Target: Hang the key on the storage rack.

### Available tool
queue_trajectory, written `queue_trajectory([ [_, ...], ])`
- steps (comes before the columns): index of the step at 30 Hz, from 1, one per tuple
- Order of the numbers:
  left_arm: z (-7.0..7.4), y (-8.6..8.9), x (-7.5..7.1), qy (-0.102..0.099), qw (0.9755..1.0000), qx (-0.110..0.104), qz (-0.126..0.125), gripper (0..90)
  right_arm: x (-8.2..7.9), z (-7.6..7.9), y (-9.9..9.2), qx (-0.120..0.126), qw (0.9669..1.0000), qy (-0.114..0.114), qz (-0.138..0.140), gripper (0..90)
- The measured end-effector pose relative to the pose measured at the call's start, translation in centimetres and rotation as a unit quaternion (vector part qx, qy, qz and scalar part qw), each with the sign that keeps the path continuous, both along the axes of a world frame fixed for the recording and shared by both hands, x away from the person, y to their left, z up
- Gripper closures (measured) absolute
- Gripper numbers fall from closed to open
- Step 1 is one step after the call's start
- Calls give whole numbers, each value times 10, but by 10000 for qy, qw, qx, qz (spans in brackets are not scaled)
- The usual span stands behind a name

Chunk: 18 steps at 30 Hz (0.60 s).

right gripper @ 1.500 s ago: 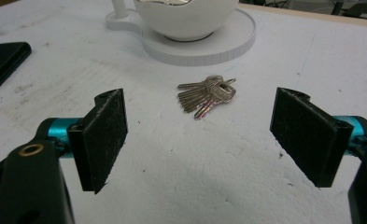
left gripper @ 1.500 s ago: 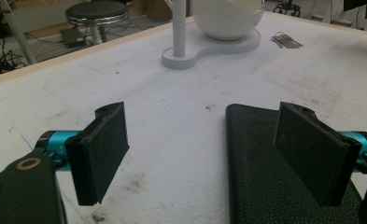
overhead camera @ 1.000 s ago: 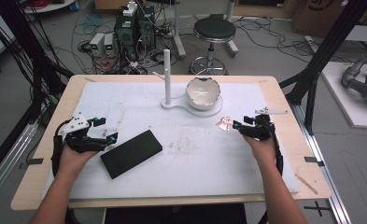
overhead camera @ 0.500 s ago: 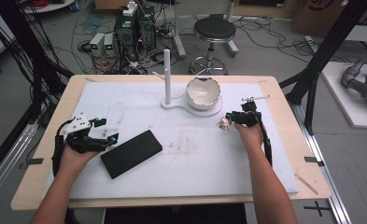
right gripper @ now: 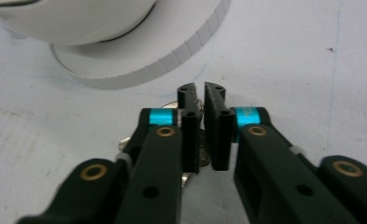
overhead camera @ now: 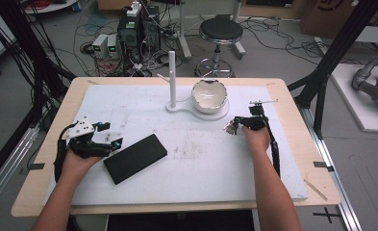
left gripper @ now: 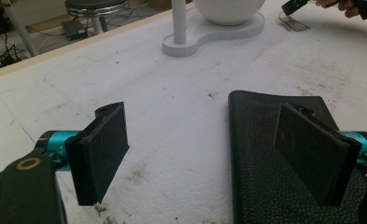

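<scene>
Now my right gripper (right gripper: pixel 201 135) has just been closing, clamped on the keys (overhead camera: pixel 231 127); next, lift them toward the bowl (overhead camera: pixel 208 95).

The middle and near part of the mat (overhead camera: pixel 210 168) lies bare between the two hands and gives wide passage. The black case (overhead camera: pixel 135 158) lies flat at left, just beside the left gripper (overhead camera: pixel 107 134), and blocks low travel there. At the far edge, the white post (overhead camera: pixel 172 79) stands upright with the bowl (overhead camera: pixel 208 95) beside it on one base (overhead camera: pixel 177 107); the gap between post and bowl is narrow. The keys (overhead camera: pixel 231 126) lie just right of the base.
</scene>
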<state>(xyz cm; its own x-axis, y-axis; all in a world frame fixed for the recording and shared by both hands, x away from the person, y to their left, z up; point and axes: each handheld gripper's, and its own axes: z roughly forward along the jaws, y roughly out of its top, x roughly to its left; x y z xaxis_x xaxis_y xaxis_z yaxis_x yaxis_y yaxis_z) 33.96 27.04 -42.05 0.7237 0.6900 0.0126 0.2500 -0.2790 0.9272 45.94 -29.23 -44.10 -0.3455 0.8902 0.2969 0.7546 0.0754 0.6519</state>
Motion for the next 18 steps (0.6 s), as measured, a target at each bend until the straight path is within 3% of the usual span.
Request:
queue_trajectory([
  [2, 0, 0, 0, -3, 10000, 9, -2, 177, 0, 1, 1, 5, 10000, -5, 13, 893],
  [6, 0, 0, -1, -25, 10000, 41, -9, 177, -4, 7, 3, -244, 9995, -113, 159, 900],
  [10, 0, -1, 0, -27, 10000, 52, -19, 177, -11, 17, 2, -343, 9984, -377, 244, 900],
  [11, 0, -1, 0, -33, 10000, 68, -13, 177, -19, 29, 1, -372, 9969, -613, 315, 900],
  [12, 0, -1, 0, -33, 10000, 68, -13, 177, -19, 29, 1, -372, 9969, -613, 315, 900],
  [15, 0, -1, -1, -42, 10000, 70, -18, 177, -34, 51, 0, -411, 9929, -1003, 491, 900],
  [18, 1, -1, -1, -54, 9999, 81, -24, 177, -45, 68, 0, -387, 9907, -1125, 665, 900],
])
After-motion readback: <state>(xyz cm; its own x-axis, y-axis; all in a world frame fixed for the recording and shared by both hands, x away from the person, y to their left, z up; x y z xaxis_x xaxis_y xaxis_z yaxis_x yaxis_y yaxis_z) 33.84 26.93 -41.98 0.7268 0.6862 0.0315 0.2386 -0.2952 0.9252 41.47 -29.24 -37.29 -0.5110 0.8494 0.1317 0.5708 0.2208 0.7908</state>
